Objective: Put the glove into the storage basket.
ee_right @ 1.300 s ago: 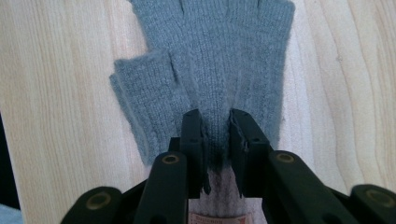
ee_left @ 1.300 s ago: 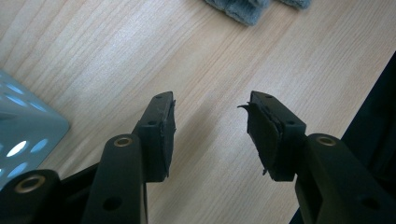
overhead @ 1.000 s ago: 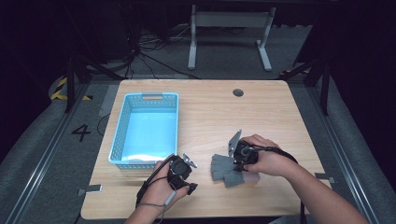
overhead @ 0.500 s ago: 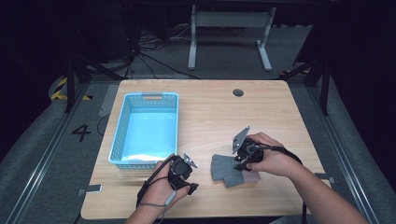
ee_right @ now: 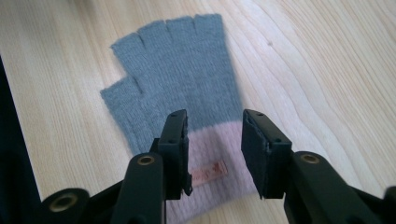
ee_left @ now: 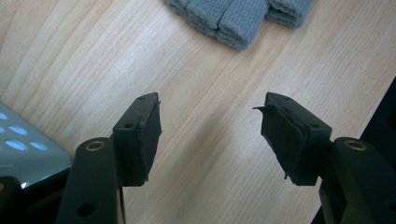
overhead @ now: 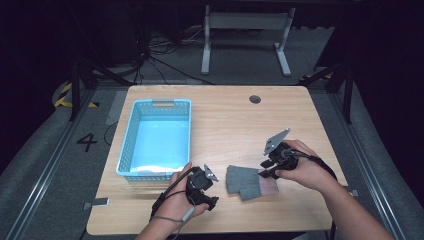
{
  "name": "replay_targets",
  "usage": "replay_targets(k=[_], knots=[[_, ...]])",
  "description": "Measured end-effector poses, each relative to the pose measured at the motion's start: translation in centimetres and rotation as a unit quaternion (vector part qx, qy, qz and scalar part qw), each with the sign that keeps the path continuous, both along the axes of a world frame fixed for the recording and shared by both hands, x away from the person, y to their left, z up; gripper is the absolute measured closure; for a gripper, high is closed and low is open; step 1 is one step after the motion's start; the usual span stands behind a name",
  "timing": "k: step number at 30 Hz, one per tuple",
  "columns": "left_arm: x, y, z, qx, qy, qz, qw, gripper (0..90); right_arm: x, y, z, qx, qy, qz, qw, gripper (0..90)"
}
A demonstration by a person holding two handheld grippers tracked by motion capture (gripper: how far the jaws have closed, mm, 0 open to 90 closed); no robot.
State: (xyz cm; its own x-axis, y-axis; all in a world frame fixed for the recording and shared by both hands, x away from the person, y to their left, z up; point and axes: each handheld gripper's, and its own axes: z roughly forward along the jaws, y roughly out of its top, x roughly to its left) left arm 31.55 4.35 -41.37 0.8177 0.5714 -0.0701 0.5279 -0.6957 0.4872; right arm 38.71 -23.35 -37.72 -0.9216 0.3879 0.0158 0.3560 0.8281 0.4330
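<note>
Glove (ee_right: 180, 88) is lying flat, its pink cuff label showing between the right gripper's (ee_right: 215, 140) half-spread jaws, while the left gripper (ee_left: 210, 126) is gaping wide nearby.

In the right gripper view, the right hand-held gripper (ee_right: 215, 140) rose from six o'clock with its two black jaws parted by a moderate gap. They hung over the pink cuff (ee_right: 210, 161) of a fingerless glove (ee_right: 175, 84) lying flat on the pale wooden surface (ee_right: 327, 70). The glove's grey body stretched toward twelve o'clock, its four short finger stubs at the far end and the thumb stub toward nine o'clock. A small label (ee_right: 208, 173) showed on the cuff between the jaws.
</note>
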Motion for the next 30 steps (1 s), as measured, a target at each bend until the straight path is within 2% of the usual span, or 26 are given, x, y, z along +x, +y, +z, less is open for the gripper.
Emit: replay_targets(k=[7, 10, 13, 16, 19, 24, 30], knots=[[0.5, 0.1, 0.3, -0.032, 0.019, -0.006, 0.9993, 45.5, -0.2, -2.2, -0.2, 0.018, 0.001, -0.038, 0.9991, 61.0], [0.5, 0.3, 0.5, -0.043, 0.017, -0.009, 0.9989, 48.5, -0.3, -3.0, -0.3, 0.029, 0.003, -0.056, 0.9980, 61.7], [0.6, 0.3, 0.7, -0.045, 0.009, -0.010, 0.9989, 50.3, -0.4, -4.0, -0.3, 0.038, -0.002, -0.069, 0.9969, 62.3], [0.7, 0.1, 0.9, -0.052, 0.011, -0.011, 0.9986, 51.9, -0.4, -5.0, -0.3, 0.057, -0.008, -0.093, 0.9941, 62.1], [0.8, -0.5, 1.4, -0.058, 0.010, -0.013, 0.9982, 52.5, -0.3, -5.9, -0.4, 0.074, -0.008, -0.112, 0.9909, 62.1], [1.2, -1.5, 1.9, -0.068, 0.019, -0.015, 0.9974, 53.8, -0.1, -7.1, -0.7, 0.070, -0.007, -0.135, 0.9883, 61.7], [1.9, -3.3, 1.9, -0.072, 0.026, -0.025, 0.9967, 51.6, -0.3, -7.9, -1.0, 0.079, 0.001, -0.139, 0.9872, 60.8]])
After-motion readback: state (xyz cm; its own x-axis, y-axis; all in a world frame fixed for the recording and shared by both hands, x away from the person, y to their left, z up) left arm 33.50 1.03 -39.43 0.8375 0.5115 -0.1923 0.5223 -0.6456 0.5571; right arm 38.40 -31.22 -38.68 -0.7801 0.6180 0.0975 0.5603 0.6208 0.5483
